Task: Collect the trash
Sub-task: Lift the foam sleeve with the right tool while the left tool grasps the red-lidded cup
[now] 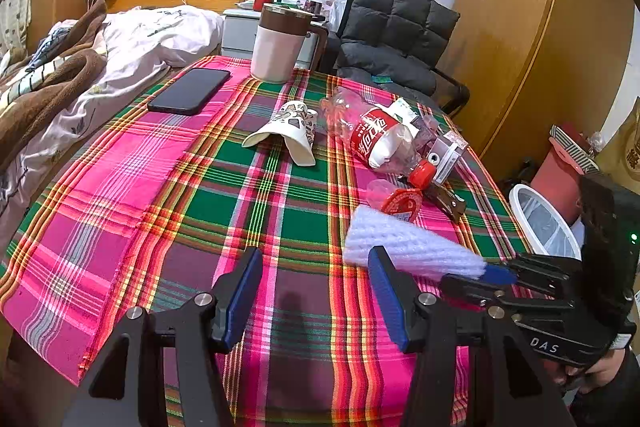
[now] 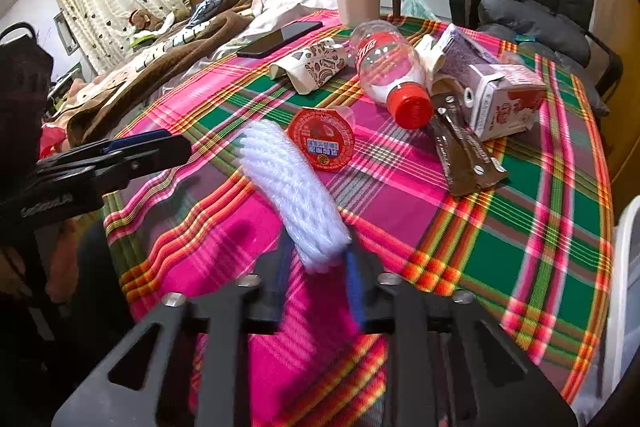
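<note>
My right gripper (image 2: pixel 320 263) is shut on a white foam net sleeve (image 2: pixel 292 187) and holds it above the plaid tablecloth (image 2: pixel 520 247); the sleeve also shows in the left wrist view (image 1: pixel 408 243). My left gripper (image 1: pixel 316 287) is open and empty over the near table. Trash lies ahead: a crushed paper cup (image 1: pixel 288 131), a cola bottle (image 1: pixel 376 139) with red cap, a red-lidded jelly cup (image 2: pixel 322 139), a brown wrapper (image 2: pixel 464 151) and a milk carton (image 2: pixel 500 99).
A black phone (image 1: pixel 188 91) and a pink-brown mug (image 1: pixel 280 43) stand at the table's far side. A white-rimmed bin (image 1: pixel 544 223) sits right of the table. A bed (image 1: pixel 80 75) lies left, a dark chair (image 1: pixel 396 31) behind.
</note>
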